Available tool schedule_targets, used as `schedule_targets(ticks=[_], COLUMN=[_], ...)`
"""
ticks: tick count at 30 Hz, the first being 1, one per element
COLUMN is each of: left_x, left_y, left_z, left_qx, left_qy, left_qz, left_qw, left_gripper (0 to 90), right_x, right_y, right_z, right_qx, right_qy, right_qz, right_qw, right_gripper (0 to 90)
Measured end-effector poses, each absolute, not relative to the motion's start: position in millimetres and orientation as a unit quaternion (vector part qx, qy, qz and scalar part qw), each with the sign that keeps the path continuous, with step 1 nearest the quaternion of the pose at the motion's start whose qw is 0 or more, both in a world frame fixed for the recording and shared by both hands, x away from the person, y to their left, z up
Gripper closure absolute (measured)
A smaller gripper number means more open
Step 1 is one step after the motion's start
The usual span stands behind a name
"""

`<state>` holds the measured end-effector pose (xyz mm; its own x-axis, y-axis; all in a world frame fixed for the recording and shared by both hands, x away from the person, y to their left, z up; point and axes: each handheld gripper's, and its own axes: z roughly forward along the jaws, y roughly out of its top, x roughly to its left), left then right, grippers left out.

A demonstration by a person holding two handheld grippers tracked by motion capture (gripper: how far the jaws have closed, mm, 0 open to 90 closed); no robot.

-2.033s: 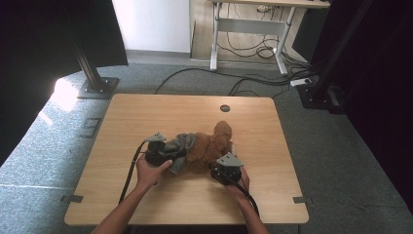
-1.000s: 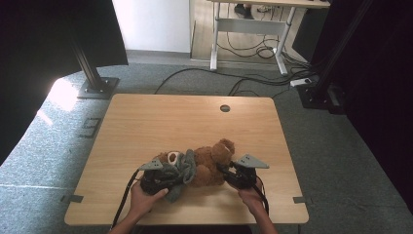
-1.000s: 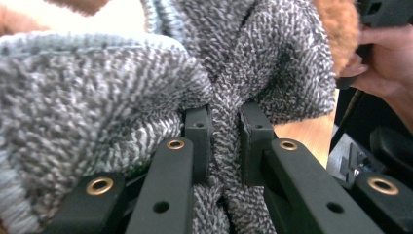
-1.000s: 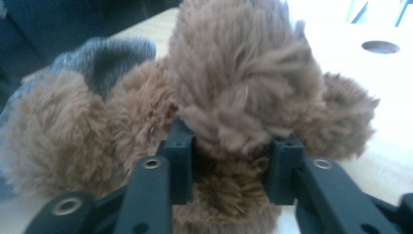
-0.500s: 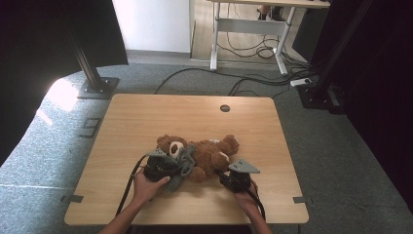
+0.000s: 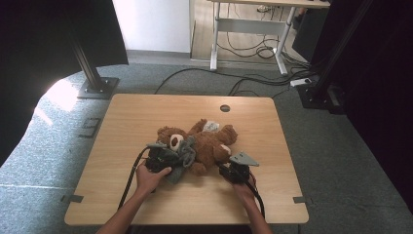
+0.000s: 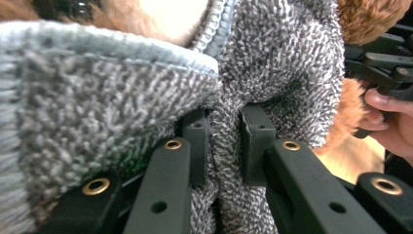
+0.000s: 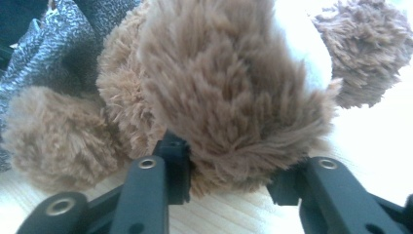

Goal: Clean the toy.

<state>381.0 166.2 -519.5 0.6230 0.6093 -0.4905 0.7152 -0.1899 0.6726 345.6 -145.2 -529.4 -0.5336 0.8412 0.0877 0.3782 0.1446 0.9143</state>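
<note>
A brown teddy bear lies on its back in the middle of the wooden table, head to the left. A grey knitted garment is bunched around its neck and chest. My left gripper is at the bear's head side, shut on a fold of the grey garment, which is pinched between the jaws. My right gripper is at the bear's lower right. Its jaws press on both sides of a brown furry leg that rests on the table.
A round cable hole sits near the table's far edge. Black cables trail from both grippers toward the near edge. The other hand and its gripper are close by at the right of the left gripper view. A desk frame and floor cables lie beyond the table.
The bear has been swung round and shifted toward the table's middle, head now at the left. Both grippers moved with it and have kept their hold.
</note>
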Motion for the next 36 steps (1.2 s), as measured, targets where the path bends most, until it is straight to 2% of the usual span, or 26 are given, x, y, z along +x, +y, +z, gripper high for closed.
schedule_targets(ticks=[2,10,19,27,36], left_x=[374,347,325,299,289], left_y=[169,195,271,330,335], left_z=[-517,-497,-497,-505,-518], left_qx=[0.773,0.778,0.770,0.763,0.786], left_qy=[0.425,0.409,0.450,0.481,0.475], left_qz=[-0.047,0.005,0.073,0.099,0.089], left_qw=[0.469,0.476,0.446,0.420,0.385], left_gripper=[75.7,76.3,76.5,76.4,72.6], right_x=[343,341,340,341,342], right_y=[-148,-152,-155,-158,-155], right_z=[-529,-528,-529,-532,-533], right_qx=[0.421,0.421,0.421,0.427,0.420], right_qy=[0.716,0.710,0.711,0.717,0.721], right_qz=[0.506,0.515,0.513,0.498,0.496], right_qw=[0.234,0.233,0.233,0.238,0.239], right_gripper=[54.1,50.8,49.4,49.6,49.4])
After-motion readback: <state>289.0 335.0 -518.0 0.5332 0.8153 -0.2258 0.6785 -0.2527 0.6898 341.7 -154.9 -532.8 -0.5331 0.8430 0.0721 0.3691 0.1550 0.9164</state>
